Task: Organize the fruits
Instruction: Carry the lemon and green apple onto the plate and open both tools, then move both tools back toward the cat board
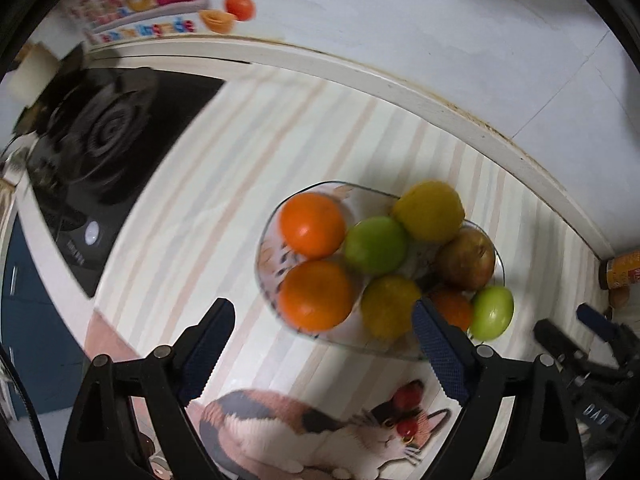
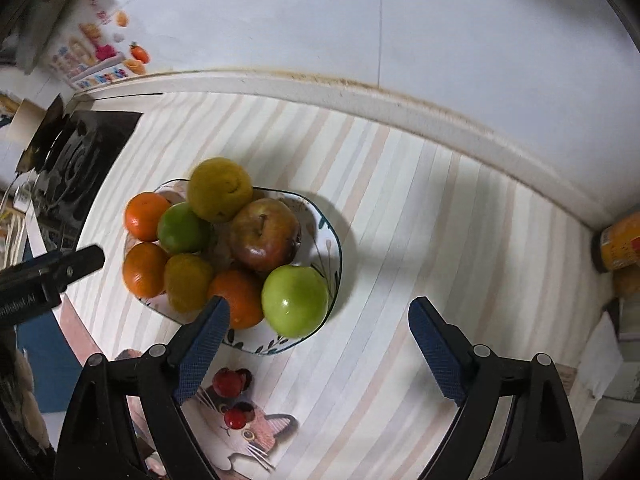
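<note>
Hovering above the table [image 2: 420, 200], both tools stand released with nothing between their jaws: the left tool [image 1: 324, 344] over the near rim of the plate [image 2: 328, 240], the right tool [image 2: 320, 328] just to the plate's right. All the fruit sits piled on that plate: oranges [image 1: 312, 226], yellow citrus [image 1: 430, 210], green apples [image 2: 295, 300] and a reddish-brown apple [image 2: 264, 236]. The heap looks crowded, and the green apple at the rim seems the likeliest to roll off onto the striped mat [image 2: 400, 360] if a tool nudges it or its neighbours. The yellow citrus on top could also slide if something beneath it is pulled. Writing is scarce: the wall sticker [image 1: 140, 8] is too blurred to read, the jar's [image 2: 624, 240] label is unreadable, and small pale lettering on the left tool's body ends in "AI"
</note>
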### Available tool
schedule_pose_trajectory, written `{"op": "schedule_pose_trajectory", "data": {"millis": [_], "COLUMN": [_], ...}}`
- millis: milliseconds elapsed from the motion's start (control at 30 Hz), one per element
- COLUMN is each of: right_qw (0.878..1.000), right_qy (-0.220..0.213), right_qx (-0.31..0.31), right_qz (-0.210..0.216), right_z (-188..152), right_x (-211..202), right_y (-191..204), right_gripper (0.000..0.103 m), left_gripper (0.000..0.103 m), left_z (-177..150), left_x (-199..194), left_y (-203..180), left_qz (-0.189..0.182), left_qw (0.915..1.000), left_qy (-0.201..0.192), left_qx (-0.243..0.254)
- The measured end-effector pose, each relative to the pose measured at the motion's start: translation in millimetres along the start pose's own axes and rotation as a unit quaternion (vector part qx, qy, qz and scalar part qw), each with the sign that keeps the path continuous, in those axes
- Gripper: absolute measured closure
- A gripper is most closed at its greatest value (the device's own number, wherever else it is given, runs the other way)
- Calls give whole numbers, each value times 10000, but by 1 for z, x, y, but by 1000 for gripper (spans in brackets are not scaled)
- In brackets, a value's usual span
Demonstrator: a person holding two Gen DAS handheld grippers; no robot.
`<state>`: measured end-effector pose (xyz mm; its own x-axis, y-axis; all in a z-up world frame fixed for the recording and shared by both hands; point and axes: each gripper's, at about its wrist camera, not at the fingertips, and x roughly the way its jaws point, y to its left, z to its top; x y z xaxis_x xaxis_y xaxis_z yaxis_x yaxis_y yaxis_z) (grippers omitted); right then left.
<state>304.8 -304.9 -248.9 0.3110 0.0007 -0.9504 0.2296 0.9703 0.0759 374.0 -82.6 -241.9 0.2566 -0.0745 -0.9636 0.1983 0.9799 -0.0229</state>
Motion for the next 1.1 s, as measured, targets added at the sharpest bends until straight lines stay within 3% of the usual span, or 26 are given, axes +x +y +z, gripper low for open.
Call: {"op": "schedule_pose_trajectory", "data": {"millis": [500, 733, 1100], "right_qw": [9955, 9927, 9896], "right_qy": [-794, -1013, -1223], "right_qx": [-514, -641, -640], "right_qz": [24, 109, 400], "right_z": [-55, -82, -101], "right_x": [-102, -146, -193], "right_y": [24, 25, 23], "right_gripper": [10, 10, 10], "left_gripper": [13, 13, 13], "left_z": [-79, -112, -135], "left_x": [-89, -128, -160], "left_y": [1, -3, -3], "left_qz": [62, 20, 15], "left_qw": [9958, 9938, 9915], "left_qy": [-908, -1110, -1296], "left_qx": [-136, -103, -130]}}
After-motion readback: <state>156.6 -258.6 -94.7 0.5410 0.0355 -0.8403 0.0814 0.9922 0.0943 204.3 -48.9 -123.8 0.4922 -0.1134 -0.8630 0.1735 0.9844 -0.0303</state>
